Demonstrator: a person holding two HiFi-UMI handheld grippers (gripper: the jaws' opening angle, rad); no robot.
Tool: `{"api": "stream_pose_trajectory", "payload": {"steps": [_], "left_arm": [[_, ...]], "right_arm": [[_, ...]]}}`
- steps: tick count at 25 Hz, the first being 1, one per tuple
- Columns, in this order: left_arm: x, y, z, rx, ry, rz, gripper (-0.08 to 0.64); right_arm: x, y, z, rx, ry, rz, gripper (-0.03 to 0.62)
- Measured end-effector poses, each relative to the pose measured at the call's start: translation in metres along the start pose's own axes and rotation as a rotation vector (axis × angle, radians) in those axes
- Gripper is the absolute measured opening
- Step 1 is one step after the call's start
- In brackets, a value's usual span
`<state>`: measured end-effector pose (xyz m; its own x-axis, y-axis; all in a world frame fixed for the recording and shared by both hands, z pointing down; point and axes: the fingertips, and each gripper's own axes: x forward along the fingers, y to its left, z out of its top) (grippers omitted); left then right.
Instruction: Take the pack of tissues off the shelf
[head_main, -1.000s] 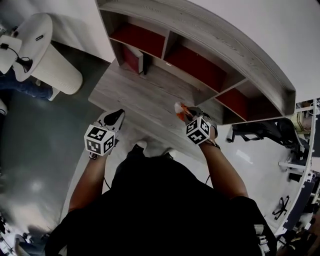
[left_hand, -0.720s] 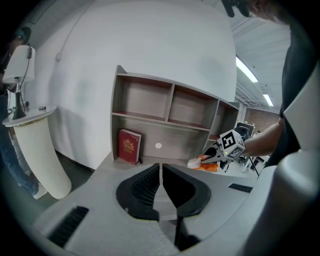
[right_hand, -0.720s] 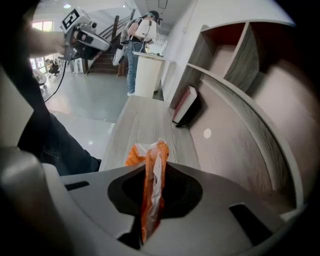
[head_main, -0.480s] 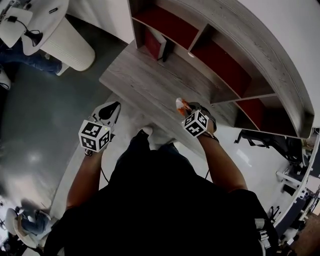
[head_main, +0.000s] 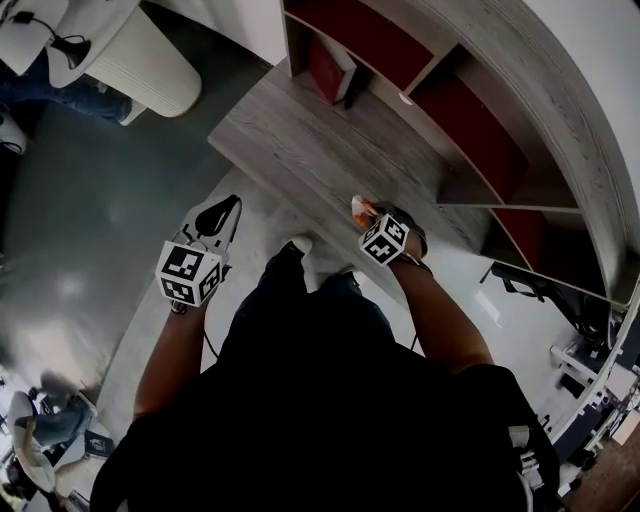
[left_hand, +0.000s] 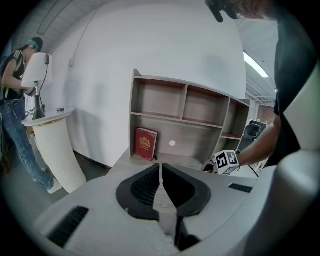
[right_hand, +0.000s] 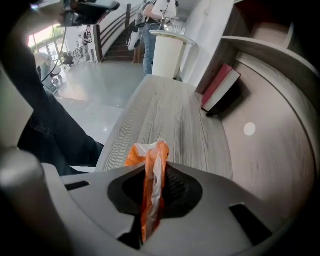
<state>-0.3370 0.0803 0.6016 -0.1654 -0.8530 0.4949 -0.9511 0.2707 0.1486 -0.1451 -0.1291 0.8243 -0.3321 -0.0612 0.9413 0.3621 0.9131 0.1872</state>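
Shelf unit (left_hand: 185, 107): wood-grain, open-fronted, split by dividers into bays; red back panels show in the head view.
- Lower left bay: one red book (left_hand: 146, 144) with a gold emblem on its cover, standing on end at the left side wall, slightly tilted.
- A small white round dot (left_hand: 172, 143) sits on the back panel just right of the book.

Pack of tissues (right_hand: 159, 152): orange and white wrapper, off the shelf. It is clamped edge-on between the jaws of the right tool (right_hand: 156, 172), with its crumpled top sticking out past the jaw tips. In the head view it sits at centre frame, above the front edge of the tabletop (head_main: 320, 150).

Left tool (left_hand: 160, 167): jaws closed together, nothing between them. It is held at centre left of the head view, over the floor (head_main: 90, 230) and clear of the tabletop.

Surface: grey wood-grain tabletop running out from the foot of the shelf unit.

Room: glossy grey floor and white walls. A white ribbed pedestal (left_hand: 52, 150) at the left of the left gripper view carries a lamp (left_hand: 36, 75). A person (left_hand: 15, 100) in jeans stands beside it.
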Motion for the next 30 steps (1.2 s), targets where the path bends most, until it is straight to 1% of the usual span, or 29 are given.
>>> {"api": "stream_pose_trajectory", "payload": {"steps": [8, 12, 16, 21, 30], "left_arm": [[-0.008, 0.019, -0.016, -0.031, 0.026, 0.034, 0.032], [-0.009, 0.02, -0.016, -0.03, 0.029, 0.031, 0.032], [-0.008, 0.02, -0.017, -0.036, 0.026, 0.011, 0.032], [-0.005, 0.013, -0.016, -0.027, 0.025, -0.006, 0.032], [-0.006, 0.009, -0.017, -0.022, 0.025, -0.022, 0.032]], "right_arm": [[0.021, 0.003, -0.008, -0.035, 0.039, -0.001, 0.028], [0.024, 0.008, -0.006, -0.037, 0.039, 0.01, 0.028], [0.023, 0.005, -0.006, -0.02, 0.033, 0.006, 0.034], [0.018, 0.004, -0.008, 0.0, 0.032, -0.01, 0.062], [0.007, 0.02, -0.014, 0.029, 0.035, 0.016, 0.141]]}}
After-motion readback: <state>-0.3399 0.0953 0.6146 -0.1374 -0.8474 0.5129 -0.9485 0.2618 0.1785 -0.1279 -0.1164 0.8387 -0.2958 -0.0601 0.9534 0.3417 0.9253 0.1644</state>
